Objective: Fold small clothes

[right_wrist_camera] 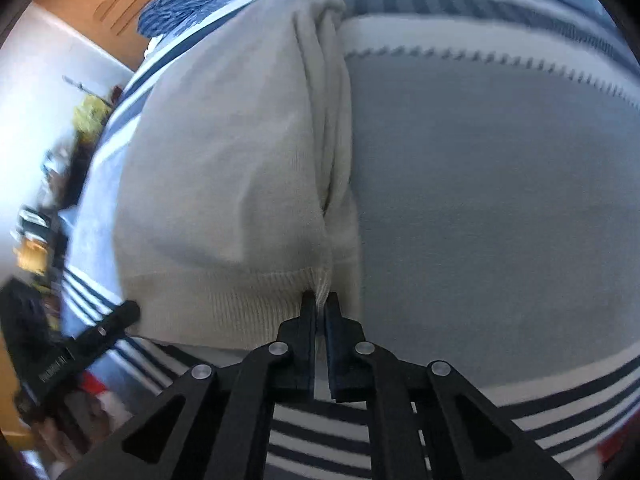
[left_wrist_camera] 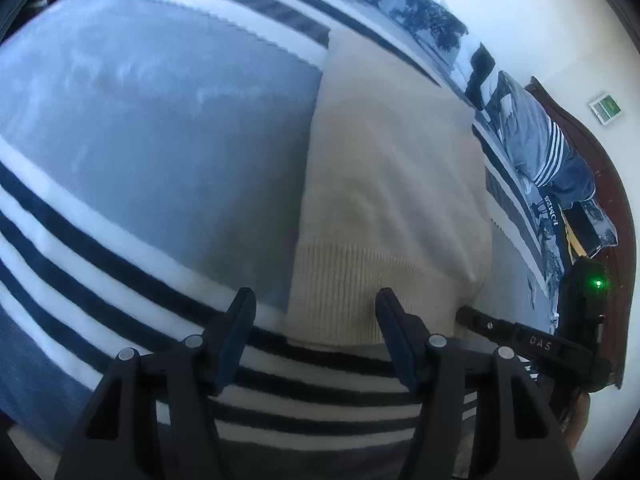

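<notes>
Because the cream knit sweater (right_wrist_camera: 224, 168) lies folded lengthwise on the striped blanket (left_wrist_camera: 140, 152), each hand takes one hem corner: the right gripper (right_wrist_camera: 320, 304) has its fingers pinching the ribbed hem (right_wrist_camera: 248, 300), while the left gripper (left_wrist_camera: 316, 312) has its fingers spread astride the other corner, not yet pressing.

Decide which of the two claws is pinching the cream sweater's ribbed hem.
The right claw: its jaws are shut on the cream sweater at the hem corner. The left claw stands open.
</notes>
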Motion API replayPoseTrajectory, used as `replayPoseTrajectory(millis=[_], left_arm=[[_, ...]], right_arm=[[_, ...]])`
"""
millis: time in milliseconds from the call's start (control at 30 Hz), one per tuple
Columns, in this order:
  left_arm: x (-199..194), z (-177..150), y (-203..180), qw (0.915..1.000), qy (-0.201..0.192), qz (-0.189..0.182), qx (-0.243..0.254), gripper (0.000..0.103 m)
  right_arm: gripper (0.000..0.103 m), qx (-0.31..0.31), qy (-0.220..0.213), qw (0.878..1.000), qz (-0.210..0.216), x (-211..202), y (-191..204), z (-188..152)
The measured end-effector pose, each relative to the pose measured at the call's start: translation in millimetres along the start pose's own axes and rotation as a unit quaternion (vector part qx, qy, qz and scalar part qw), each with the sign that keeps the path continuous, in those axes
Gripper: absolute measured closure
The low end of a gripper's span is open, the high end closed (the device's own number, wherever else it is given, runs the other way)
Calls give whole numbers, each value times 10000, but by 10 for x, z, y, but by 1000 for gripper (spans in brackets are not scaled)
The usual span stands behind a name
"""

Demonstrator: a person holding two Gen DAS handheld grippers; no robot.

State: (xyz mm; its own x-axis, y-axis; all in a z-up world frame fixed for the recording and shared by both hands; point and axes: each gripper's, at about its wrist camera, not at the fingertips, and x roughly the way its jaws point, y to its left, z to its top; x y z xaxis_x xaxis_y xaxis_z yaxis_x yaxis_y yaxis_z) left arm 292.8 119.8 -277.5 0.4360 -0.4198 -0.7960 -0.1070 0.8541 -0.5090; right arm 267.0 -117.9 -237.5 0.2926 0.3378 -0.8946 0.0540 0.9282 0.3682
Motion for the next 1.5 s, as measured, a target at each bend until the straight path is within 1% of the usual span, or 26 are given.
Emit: replayPoseTrajectory(millis=[33, 67, 100, 133, 167, 200, 333, 433, 467, 533, 600, 633, 667, 700, 767, 833, 900, 1000, 1100, 1167, 1233, 1333, 1367, 1400, 1467, 1500], left_arm=[[-20, 25, 15, 10000, -27, -15, -23, 42], [-25, 42, 35, 10000, -39, -53, -62, 42], [-5, 80, 56, 9999, -29, -66, -123, 42], [24, 114, 69, 9999, 7, -48, -156, 42], [61, 146, 74, 9998, 60, -77, -172, 42], [94, 170, 74, 9997, 90, -149, -173, 42], [208, 205, 69, 9991, 165, -336, -195, 42], [223, 186, 94, 9984, 178, -454, -289, 43], [223, 185, 95, 9983, 173, -475, -305, 45], [247, 176, 105, 9972, 242, -607, -368, 55], [277, 162, 128, 9955, 341, -751, -470, 69], [276, 163, 124, 9958, 337, -720, -461, 74], [260, 162, 108, 9962, 319, -680, -431, 78], [214, 162, 85, 9965, 289, -695, -373, 85], [24, 171, -17, 9973, 127, -696, -192, 86], [-219, 173, -61, 9963, -33, -829, -238, 87], [-325, 136, -48, 9959, -4, -849, -302, 87], [-275, -32, -16, 9983, 186, -540, -83, 87], [-13, -181, 96, 9982, 418, -384, -186, 85], [81, -225, 184, 9977, 440, -345, -371, 81], [34, -201, 172, 9980, 391, -321, -385, 74], [-97, -170, 63, 9998, 147, -91, -66, 62], [-122, -168, 34, 10000, 83, -41, -14, 60], [-161, -155, 10, 10000, 3, -62, 22, 59], [-185, -105, -13, 9999, -45, -159, -25, 57], [-177, -77, -20, 9998, -59, -170, -30, 53]], right_arm=[[90, 0, 29, 10000, 10, -21, -17, -10], [78, -33, 17, 10000, 83, -70, -23, -20], [61, -56, -44, 9999, 151, -118, -2, -44], [51, -83, -135, 9996, 213, -180, -9, -66], [34, -112, -253, 9993, 247, -245, -14, -61], [30, -121, -318, 9991, 267, -290, -22, -64], [30, 69, -126, 9993, 354, -140, -189, 33], [30, 227, -79, 9981, 567, -64, -279, -16], [33, 254, -116, 9969, 738, -70, -311, -30], [51, 415, 7, 9935, 1061, -12, -373, -66], [64, 473, 57, 9930, 1080, 10, -423, -100], [71, 466, 42, 9936, 1033, 12, -410, -95], [87, 533, 79, 9933, 1024, 17, -429, -92], [93, 669, 107, 9904, 1202, 2, -463, -92], [95, 697, 12, 9891, 1295, -87, -391, -103], [96, 644, -92, 9867, 1488, -227, -299, -145], [96, 472, -179, 9859, 1597, -416, -224, -214], [97, 323, -77, 9867, 1590, -536, -199, -347], [97, 202, 117, 9931, 1146, -303, -243, -469], [96, 338, 166, 9938, 1049, -167, -328, -509], [93, 467, 115, 9921, 1161, -172, -351, -530], [90, 292, -11, 9942, 1033, -281, -293, -529], [84, 163, -67, 9949, 991, -348, -251, -527], [73, 100, -134, 9952, 964, -399, -234, -514], [59, 20, -343, 9947, 966, -514, -237, -466], [59, 17, -379, 9941, 1013, -529, -219, -443]])
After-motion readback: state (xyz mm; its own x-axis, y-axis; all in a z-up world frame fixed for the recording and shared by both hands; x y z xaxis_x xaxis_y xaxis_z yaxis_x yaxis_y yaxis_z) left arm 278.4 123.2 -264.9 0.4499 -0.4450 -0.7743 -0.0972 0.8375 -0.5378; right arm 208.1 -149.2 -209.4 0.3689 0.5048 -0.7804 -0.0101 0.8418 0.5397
